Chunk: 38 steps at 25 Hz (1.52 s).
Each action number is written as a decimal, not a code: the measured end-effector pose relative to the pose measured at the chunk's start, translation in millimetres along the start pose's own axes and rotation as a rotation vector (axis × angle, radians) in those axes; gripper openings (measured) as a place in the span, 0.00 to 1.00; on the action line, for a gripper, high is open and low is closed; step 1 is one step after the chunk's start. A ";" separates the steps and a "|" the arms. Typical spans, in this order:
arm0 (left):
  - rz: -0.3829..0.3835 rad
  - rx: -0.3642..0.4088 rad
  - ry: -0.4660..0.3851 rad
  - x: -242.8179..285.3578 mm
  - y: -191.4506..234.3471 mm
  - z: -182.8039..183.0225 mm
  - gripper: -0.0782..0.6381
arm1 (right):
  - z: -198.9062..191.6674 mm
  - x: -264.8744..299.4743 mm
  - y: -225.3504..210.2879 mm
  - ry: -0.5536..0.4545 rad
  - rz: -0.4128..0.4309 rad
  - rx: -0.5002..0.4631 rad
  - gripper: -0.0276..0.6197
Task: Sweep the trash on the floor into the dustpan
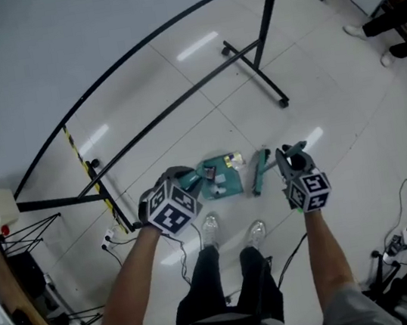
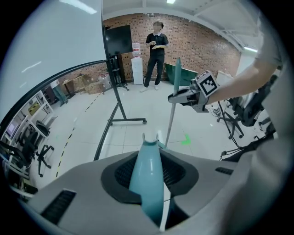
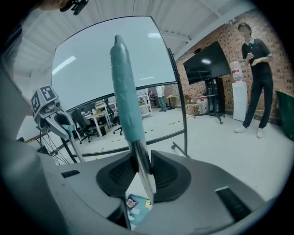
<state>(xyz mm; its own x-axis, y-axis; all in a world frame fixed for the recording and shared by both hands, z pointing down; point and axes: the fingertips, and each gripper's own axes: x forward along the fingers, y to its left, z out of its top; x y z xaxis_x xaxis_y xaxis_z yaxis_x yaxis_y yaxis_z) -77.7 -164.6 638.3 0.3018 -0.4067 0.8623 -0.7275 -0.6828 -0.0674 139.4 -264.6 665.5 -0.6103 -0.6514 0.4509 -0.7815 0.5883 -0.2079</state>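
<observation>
Trash sits on or at the lip of the teal dustpan, just left of your broom head. Your right gripper is clamped on the broom's shaft and your left gripper is clenched on the dustpan's handle, so any sweep should run leftward.

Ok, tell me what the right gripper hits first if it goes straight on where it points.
Past the broom handle clamped in its fingers, the right gripper would probably meet bare floor first, near the whiteboard stand's low black bar; depth is unclear.
</observation>
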 end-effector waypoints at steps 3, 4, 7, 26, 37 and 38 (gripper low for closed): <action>-0.002 -0.002 0.002 1.9 -0.1 0.3 0.26 | 8.3 18.0 33.8 -0.018 0.084 0.012 0.18; -0.004 -0.002 0.002 1.9 -1.2 -0.2 0.26 | 10.1 22.9 44.2 -0.021 0.113 0.016 0.18; -0.008 -0.005 -0.002 0.9 -5.3 -3.0 0.26 | 13.2 32.2 73.0 -0.020 0.208 0.043 0.18; -0.036 0.013 -0.110 -1.3 -27.2 20.3 0.25 | 92.5 -74.4 104.3 -0.153 0.198 -0.160 0.16; -0.051 0.028 -0.151 51.9 -63.0 96.5 0.26 | 108.1 -129.3 40.9 -0.168 -0.083 -0.124 0.16; -0.056 0.028 -0.154 57.4 -66.7 100.3 0.26 | 109.1 -132.6 37.1 -0.159 -0.104 -0.108 0.16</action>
<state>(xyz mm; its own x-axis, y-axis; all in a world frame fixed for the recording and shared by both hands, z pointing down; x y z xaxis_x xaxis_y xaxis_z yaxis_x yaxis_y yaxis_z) 49.9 -203.3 642.0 0.4336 -0.4540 0.7784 -0.6902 -0.7227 -0.0371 177.2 -208.7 503.3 -0.5468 -0.7736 0.3203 -0.8279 0.5566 -0.0690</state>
